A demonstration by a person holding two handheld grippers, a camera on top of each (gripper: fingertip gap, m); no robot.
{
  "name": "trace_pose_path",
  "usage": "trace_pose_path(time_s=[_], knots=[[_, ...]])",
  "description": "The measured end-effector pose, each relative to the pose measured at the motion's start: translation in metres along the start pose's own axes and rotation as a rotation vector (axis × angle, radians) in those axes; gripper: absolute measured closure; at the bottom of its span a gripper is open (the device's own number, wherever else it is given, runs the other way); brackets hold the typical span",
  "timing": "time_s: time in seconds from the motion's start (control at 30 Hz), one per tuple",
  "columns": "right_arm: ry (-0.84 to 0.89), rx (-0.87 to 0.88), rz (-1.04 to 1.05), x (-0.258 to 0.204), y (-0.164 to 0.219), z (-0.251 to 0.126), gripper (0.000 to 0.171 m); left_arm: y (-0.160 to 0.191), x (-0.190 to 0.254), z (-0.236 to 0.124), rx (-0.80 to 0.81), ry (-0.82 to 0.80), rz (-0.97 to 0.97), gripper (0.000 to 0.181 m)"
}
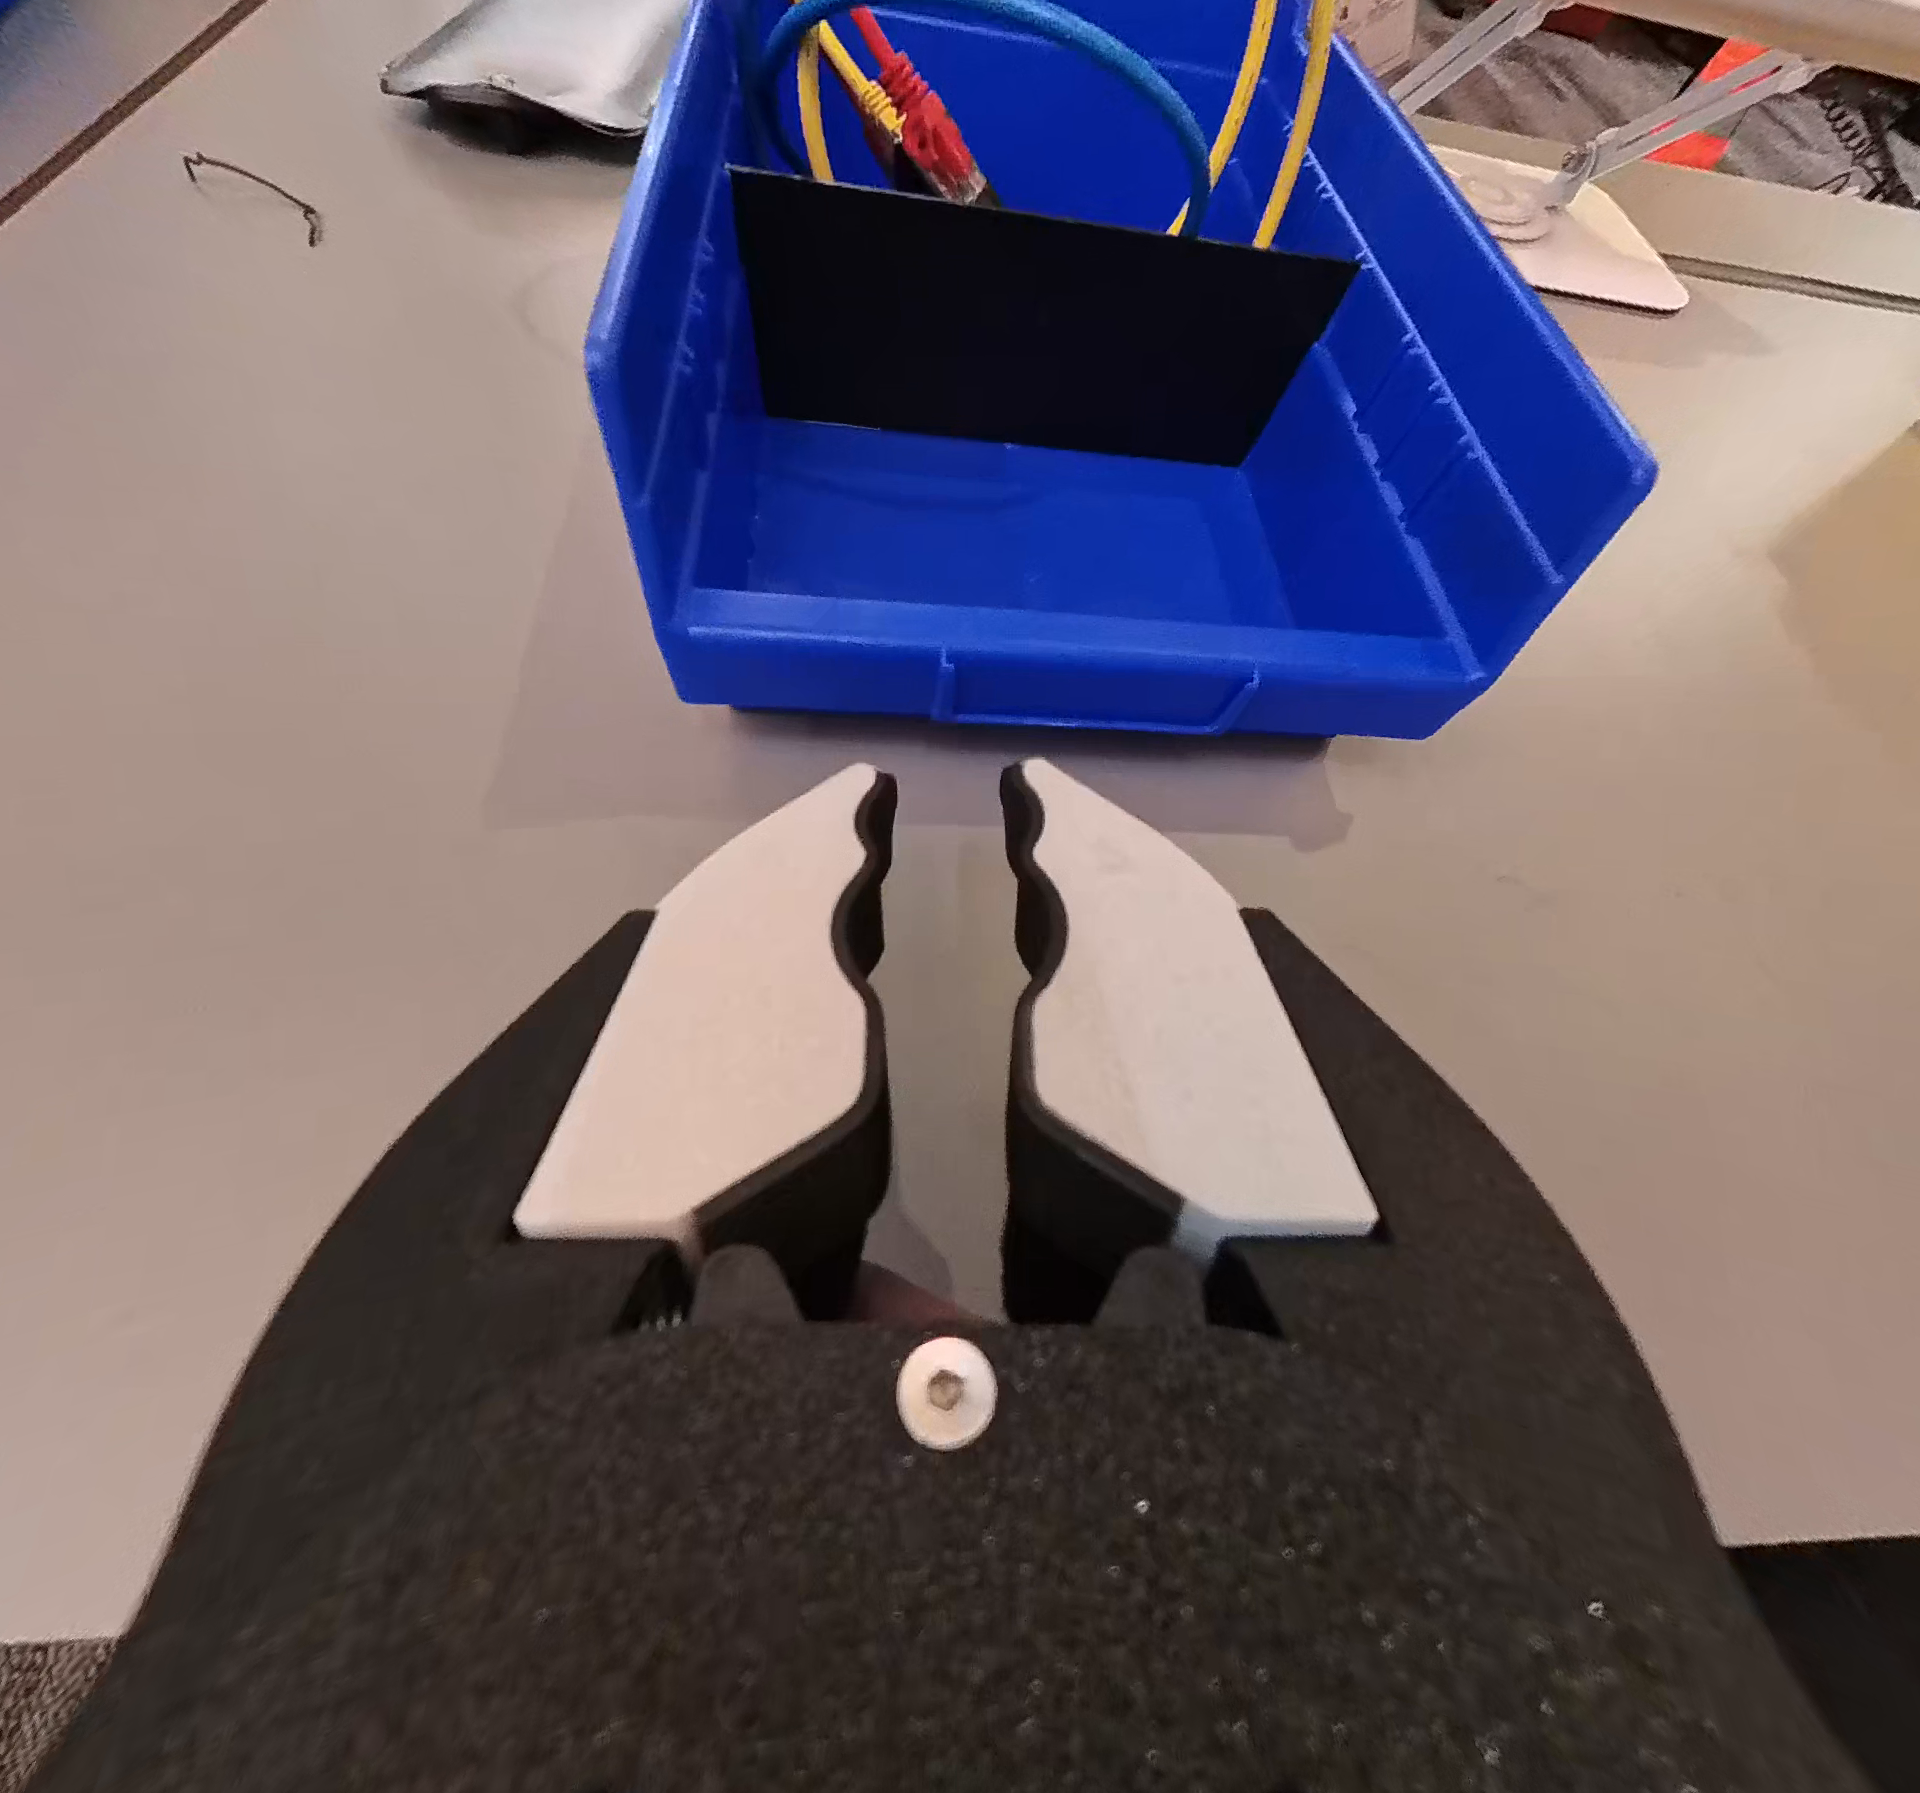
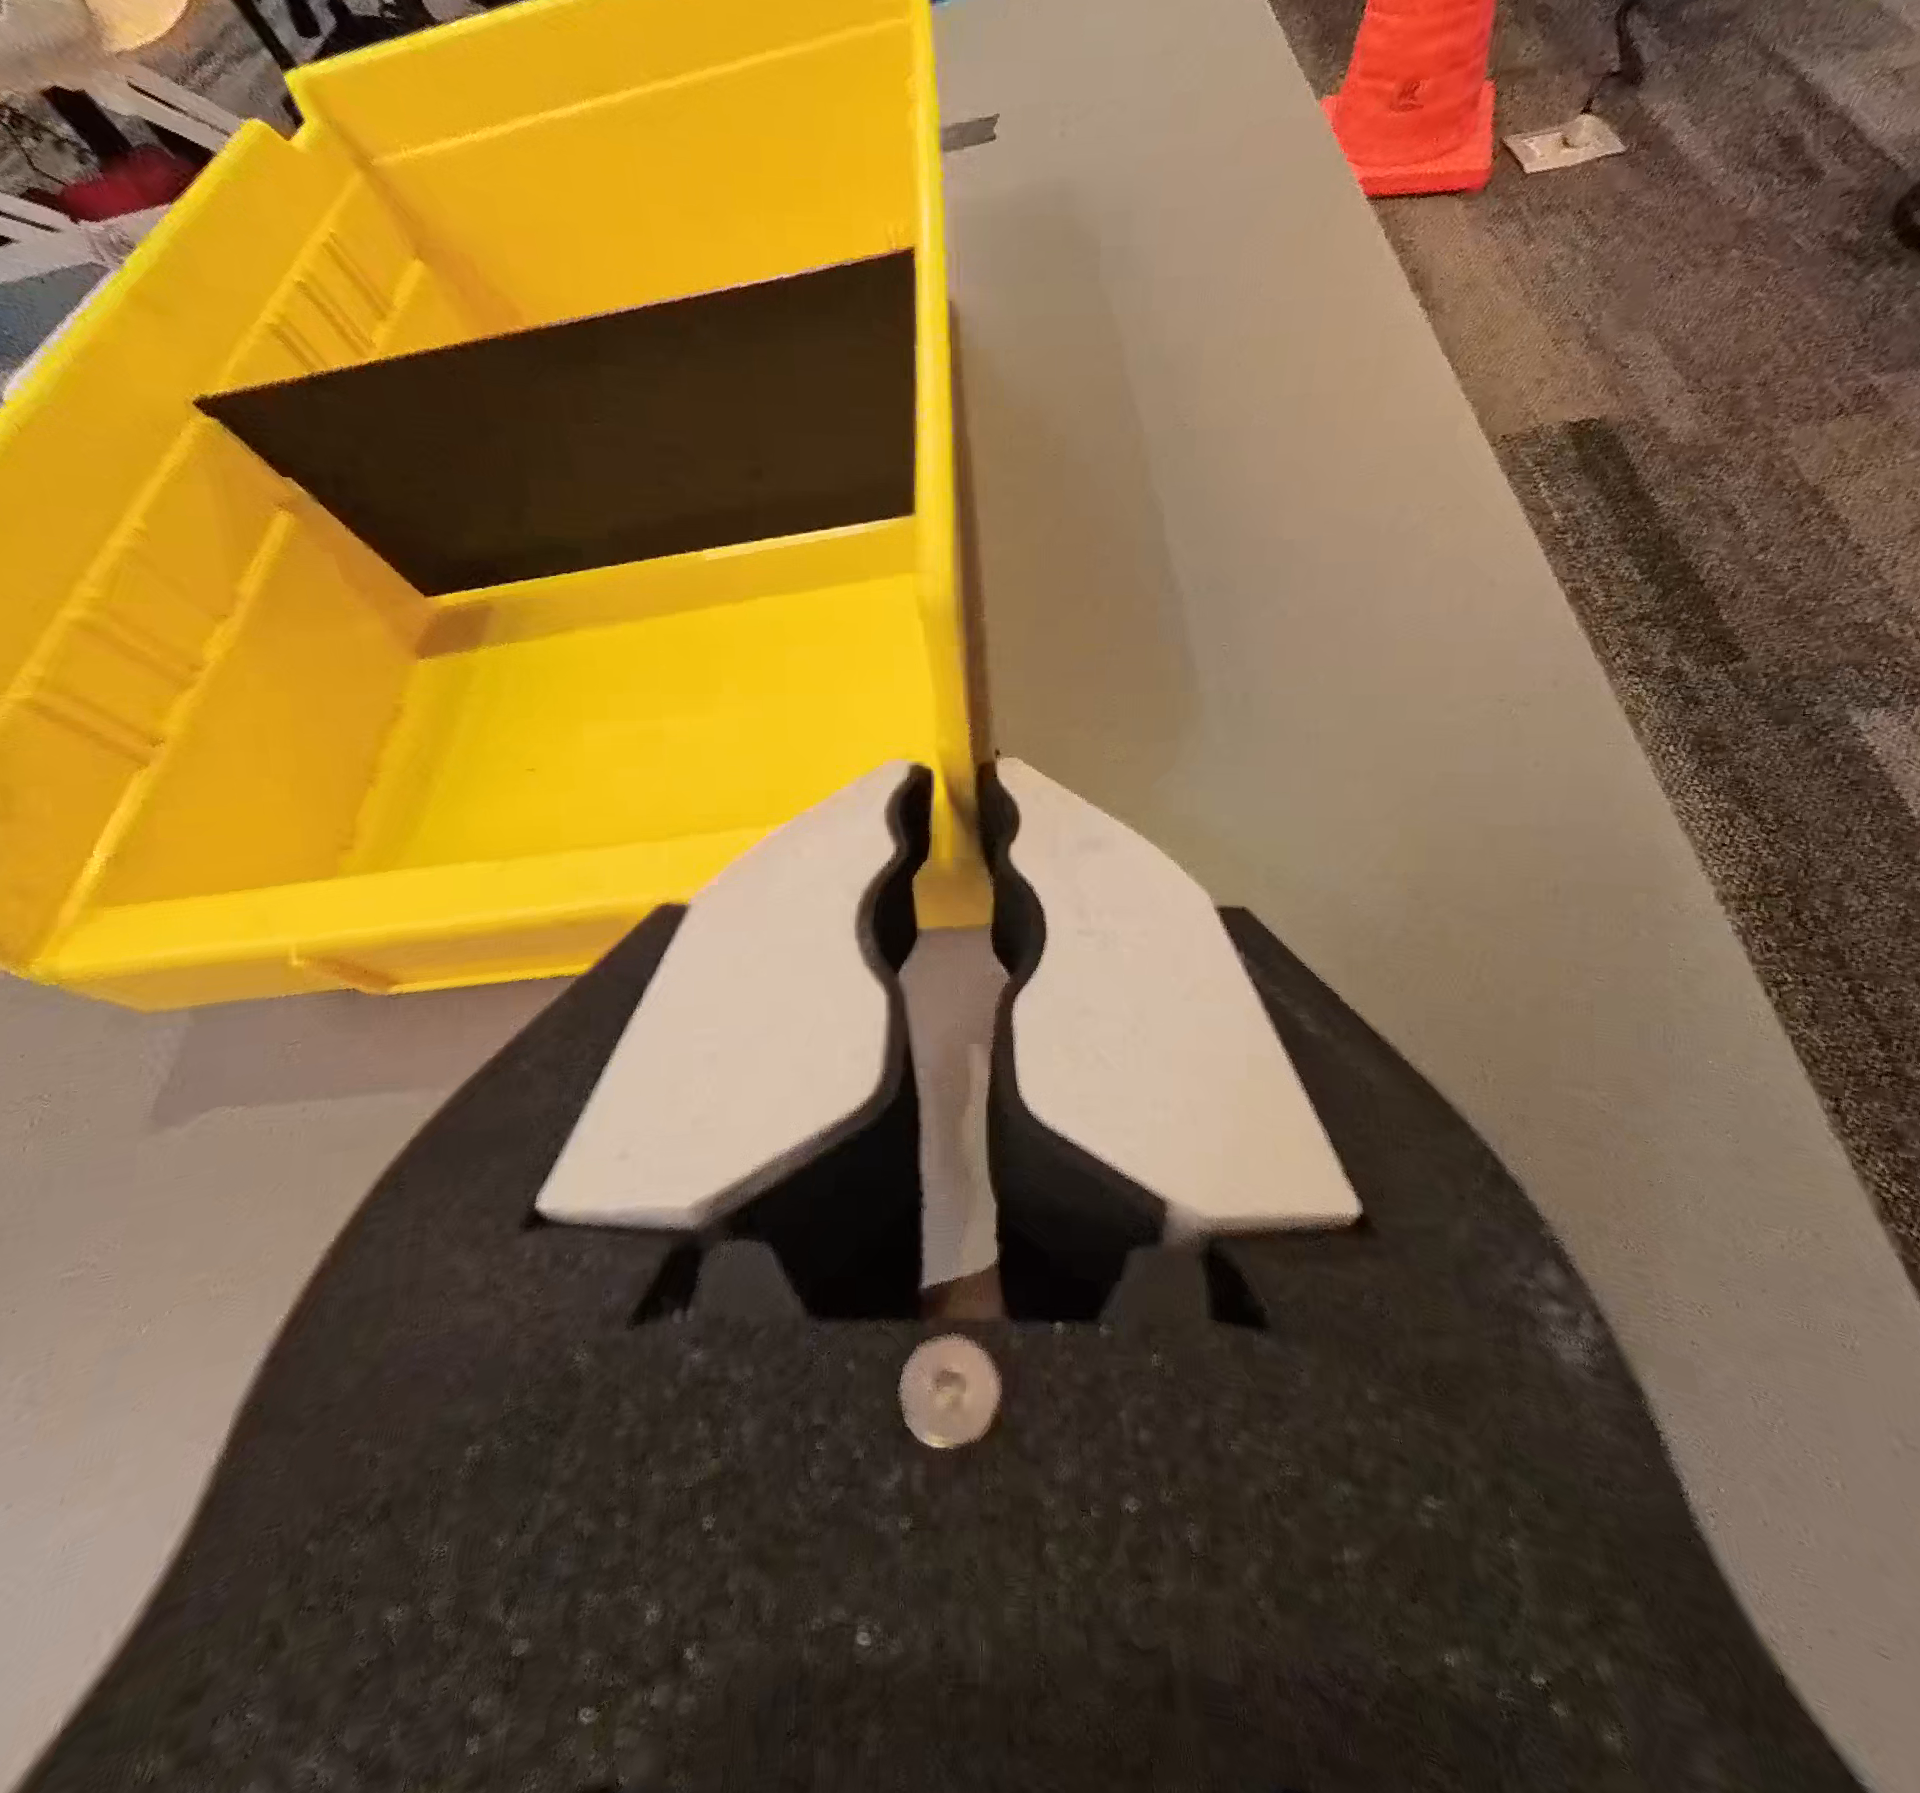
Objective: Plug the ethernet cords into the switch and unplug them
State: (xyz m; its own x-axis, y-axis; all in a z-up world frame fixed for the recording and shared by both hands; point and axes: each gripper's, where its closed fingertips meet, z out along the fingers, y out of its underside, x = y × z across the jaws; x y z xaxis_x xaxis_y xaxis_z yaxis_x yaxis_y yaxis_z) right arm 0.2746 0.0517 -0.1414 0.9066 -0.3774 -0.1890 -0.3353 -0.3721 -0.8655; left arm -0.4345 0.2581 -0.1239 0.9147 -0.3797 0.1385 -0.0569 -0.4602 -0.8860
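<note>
In the left wrist view a blue bin [image 1: 1091,673] stands on the grey table. A black divider [image 1: 1018,330] crosses it. Behind the divider hang a red ethernet cord with its plug free [image 1: 930,133], a blue cord [image 1: 1091,18] and yellow cords [image 1: 1273,81]. Their lower ends are hidden, and no switch shows. My left gripper [image 1: 948,787] is slightly open and empty, just short of the bin's front lip. My right gripper [image 2: 961,782] is narrowly open at the front right corner of a yellow bin [image 2: 312,943]. That bin's wall shows in the gap; I cannot tell if they touch.
The yellow bin has its own black divider [image 2: 623,424] and looks empty. A black pouch [image 1: 540,50] and a bent wire [image 1: 260,190] lie left of the blue bin. A white lamp base [image 1: 1569,237] is to its right. An orange cone [image 2: 1434,39] stands on the carpet past the table's right edge.
</note>
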Motion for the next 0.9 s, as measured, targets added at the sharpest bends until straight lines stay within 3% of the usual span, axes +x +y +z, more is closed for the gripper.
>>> trace_pose_path(time_s=[0.13,0.2,0.33,0.43,0.53,0.6,0.7,0.8,0.9], knots=[[0.071,0.082,-0.074,-0.002,-0.02,-0.032,0.15,-0.005,0.009,-0.002,0.023,0.014,0.04,0.16],[0.038,0.181,-0.101,-0.026,-0.037,-0.049,0.15,-0.006,0.016,-0.001,0.036,0.031,0.091,0.159],[-0.446,0.217,-0.142,-0.154,-0.027,-0.064,0.149,-0.016,0.036,0.002,0.101,0.098,0.138,0.157],[-0.844,0.186,-0.045,-0.245,-0.005,-0.079,0.149,-0.023,0.059,0.006,0.119,0.209,0.156,0.153],[-1.036,0.103,-0.001,-0.301,0.017,-0.088,0.147,-0.027,0.082,0.011,0.109,0.314,0.191,0.146],[-1.071,0.052,-0.084,-0.32,0.036,-0.095,0.146,-0.032,0.101,0.01,0.097,0.422,0.203,0.145],[-1.036,-0.004,-0.221,-0.324,0.061,-0.095,0.146,-0.03,0.123,0.006,-0.107,0.594,0.297,0.148],[-1.031,-0.052,-0.243,-0.314,0.071,-0.094,0.146,-0.073,0.114,0.015,-0.145,0.571,0.492,0.145],[-1.017,-0.041,-0.184,-0.303,0.062,-0.088,0.146,-0.137,0.088,0.041,-0.225,0.482,0.641,0.145]])
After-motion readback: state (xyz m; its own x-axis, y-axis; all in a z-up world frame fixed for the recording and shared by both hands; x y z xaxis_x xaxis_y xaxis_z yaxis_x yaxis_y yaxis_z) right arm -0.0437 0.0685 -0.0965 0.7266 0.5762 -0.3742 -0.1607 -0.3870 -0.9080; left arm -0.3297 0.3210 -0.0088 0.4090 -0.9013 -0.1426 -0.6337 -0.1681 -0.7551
